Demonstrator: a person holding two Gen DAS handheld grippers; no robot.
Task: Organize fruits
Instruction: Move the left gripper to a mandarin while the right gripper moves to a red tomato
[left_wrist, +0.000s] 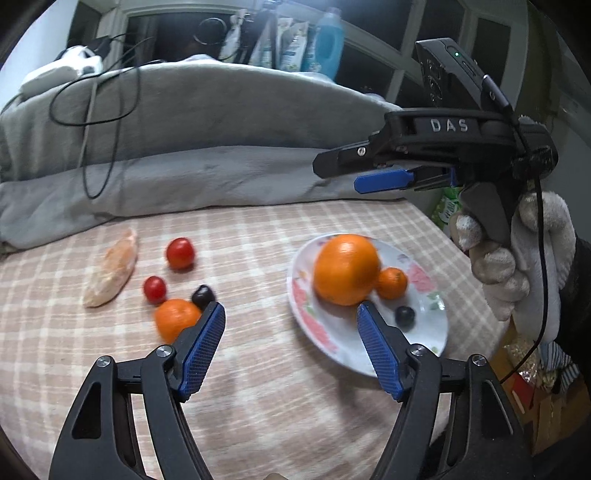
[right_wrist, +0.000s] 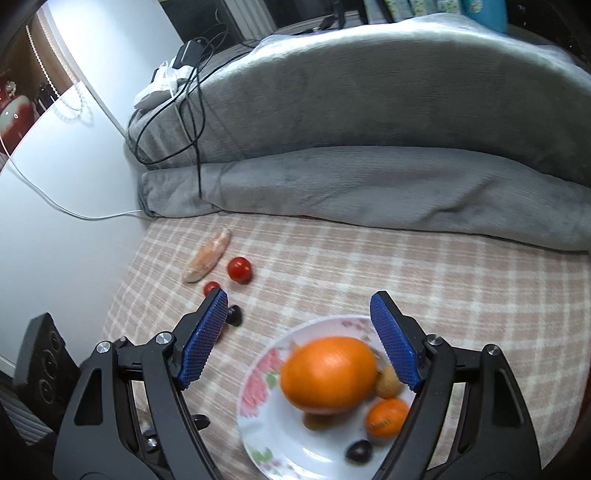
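Observation:
A floral white plate (left_wrist: 428, 332) (right_wrist: 280, 435) on the checked bedspread holds a big orange (left_wrist: 345, 269) (right_wrist: 328, 373), a small mandarin (left_wrist: 392, 283) (right_wrist: 386, 417), a dark grape (left_wrist: 404, 315) (right_wrist: 358, 451) and a brownish fruit (right_wrist: 388, 384). Left of the plate lie two red tomatoes (left_wrist: 180, 253) (left_wrist: 154, 288), a mandarin (left_wrist: 175, 318), a dark grape (left_wrist: 203, 295) and a peeled citrus segment (left_wrist: 112, 269). My left gripper (left_wrist: 290, 317) is open and empty between the loose fruit and the plate. My right gripper (right_wrist: 299, 306) (left_wrist: 373, 177) is open and empty above the plate.
A folded grey blanket (left_wrist: 207, 147) (right_wrist: 369, 147) with black cables lies along the back of the bed. A white wall (right_wrist: 55, 184) is at the left. The bed's right edge drops to boxes and bags (left_wrist: 535, 387).

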